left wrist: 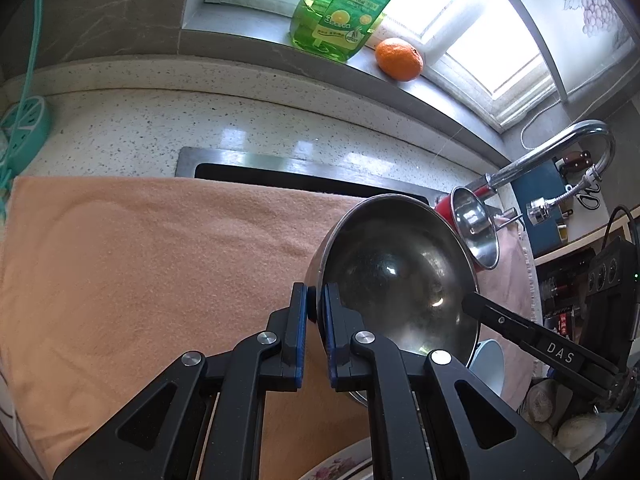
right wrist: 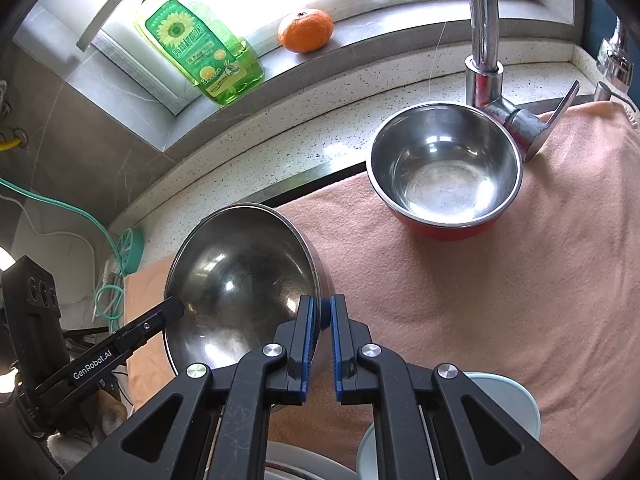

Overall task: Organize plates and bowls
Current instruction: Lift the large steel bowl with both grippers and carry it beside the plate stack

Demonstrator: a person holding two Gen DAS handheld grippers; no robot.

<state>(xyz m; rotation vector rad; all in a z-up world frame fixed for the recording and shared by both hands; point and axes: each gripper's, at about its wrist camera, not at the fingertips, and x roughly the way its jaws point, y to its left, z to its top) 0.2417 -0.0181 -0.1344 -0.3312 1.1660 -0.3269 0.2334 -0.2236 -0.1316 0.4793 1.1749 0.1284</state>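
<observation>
A large steel bowl [left wrist: 400,276] [right wrist: 240,280] is held tilted above the peach towel [left wrist: 140,264] [right wrist: 460,300]. My left gripper [left wrist: 317,300] is shut on its left rim, and my right gripper [right wrist: 321,312] is shut on its opposite rim. Each gripper's finger shows in the other's view. A red-sided steel bowl [right wrist: 444,172] [left wrist: 476,228] stands upright on the towel by the faucet. A pale blue bowl [right wrist: 504,404] [left wrist: 488,364] and a flowered plate [left wrist: 340,464] lie below the grippers.
A chrome faucet [right wrist: 486,60] [left wrist: 560,148] rises behind the red bowl. A green dish soap bottle [right wrist: 200,52] and an orange [right wrist: 306,30] sit on the windowsill. A teal power strip [left wrist: 24,128] with cords lies at the left. The sink slot [left wrist: 304,176] edges the towel.
</observation>
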